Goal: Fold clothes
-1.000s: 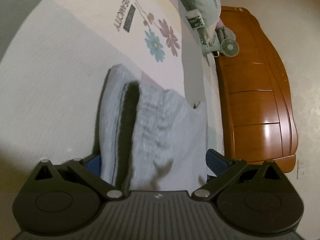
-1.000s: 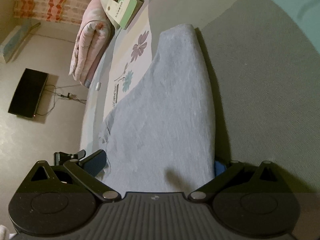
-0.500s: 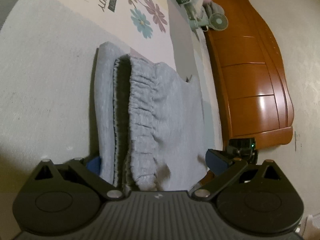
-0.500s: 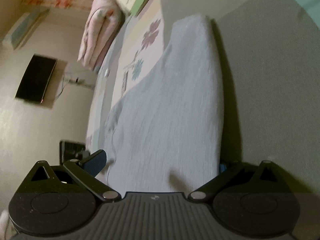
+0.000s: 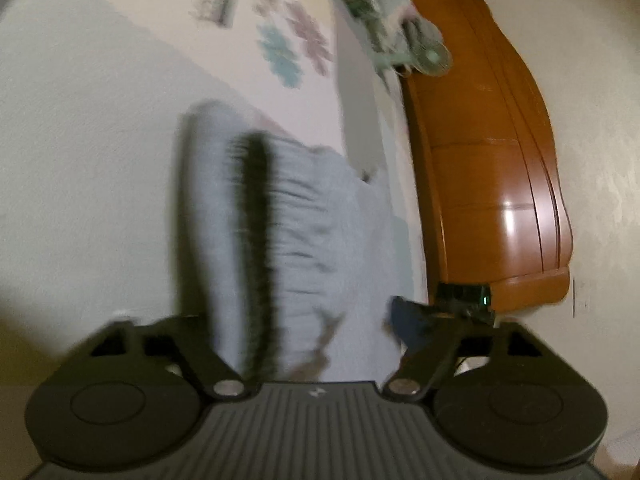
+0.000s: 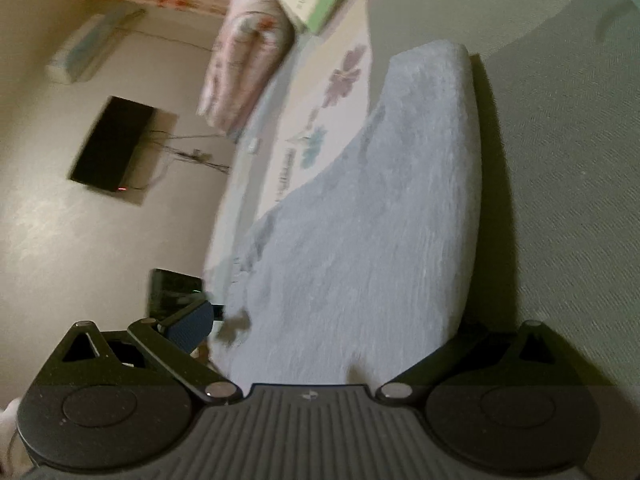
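Both tongs, left [image 5: 308, 320] and right [image 6: 332, 320], are standing apart around grey pants [image 6: 360, 240] lying on the flowered bed [image 5: 100, 140] near its wooden headboard [image 5: 492, 160].

Light grey-blue pants [image 5: 304, 240], soft knit fabric, lying on the bed [image 5: 88, 140]. Left view is blurred: gathered elastic waistband with ruffled ridges, dark opening gaping between two layers, one layer folded alongside to the left. Near end of the cloth sits between the open arms of the left tongs [image 5: 312, 344]. Right view: same pants [image 6: 372, 220] spread smooth and flat, rounded folded far end, long right edge casting a dark shadow, near end running in between the right tongs [image 6: 320, 340].
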### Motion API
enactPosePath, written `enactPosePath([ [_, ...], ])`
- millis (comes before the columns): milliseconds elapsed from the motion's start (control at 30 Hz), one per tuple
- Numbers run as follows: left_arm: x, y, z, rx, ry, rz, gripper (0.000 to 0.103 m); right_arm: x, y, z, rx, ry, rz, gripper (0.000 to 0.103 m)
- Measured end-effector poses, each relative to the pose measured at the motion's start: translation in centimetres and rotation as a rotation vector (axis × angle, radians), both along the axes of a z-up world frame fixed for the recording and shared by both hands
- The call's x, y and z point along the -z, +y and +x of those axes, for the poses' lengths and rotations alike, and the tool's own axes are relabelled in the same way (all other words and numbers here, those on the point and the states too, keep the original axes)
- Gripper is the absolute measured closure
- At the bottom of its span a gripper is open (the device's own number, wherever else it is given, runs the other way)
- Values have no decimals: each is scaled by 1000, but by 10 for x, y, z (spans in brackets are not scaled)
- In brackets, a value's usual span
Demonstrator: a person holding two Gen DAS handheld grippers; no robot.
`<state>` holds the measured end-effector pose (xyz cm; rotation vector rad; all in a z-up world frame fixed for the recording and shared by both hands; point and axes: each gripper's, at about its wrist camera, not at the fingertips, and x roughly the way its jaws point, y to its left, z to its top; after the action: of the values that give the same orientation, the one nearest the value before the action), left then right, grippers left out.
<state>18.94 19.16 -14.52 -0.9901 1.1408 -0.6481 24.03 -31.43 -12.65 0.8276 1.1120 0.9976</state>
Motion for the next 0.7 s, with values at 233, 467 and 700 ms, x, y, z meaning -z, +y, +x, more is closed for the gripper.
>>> enactPosePath([
  [233, 15, 8, 6, -4, 32, -30, 64, 7, -4, 10, 7, 18, 38, 7],
  [467, 16, 8, 1, -8, -8, -45, 65, 11, -3, 14, -8, 13, 2, 28],
  [700, 16, 4, 7, 14, -9, -31, 65, 24, -13, 19, 27, 50, 1, 45],
])
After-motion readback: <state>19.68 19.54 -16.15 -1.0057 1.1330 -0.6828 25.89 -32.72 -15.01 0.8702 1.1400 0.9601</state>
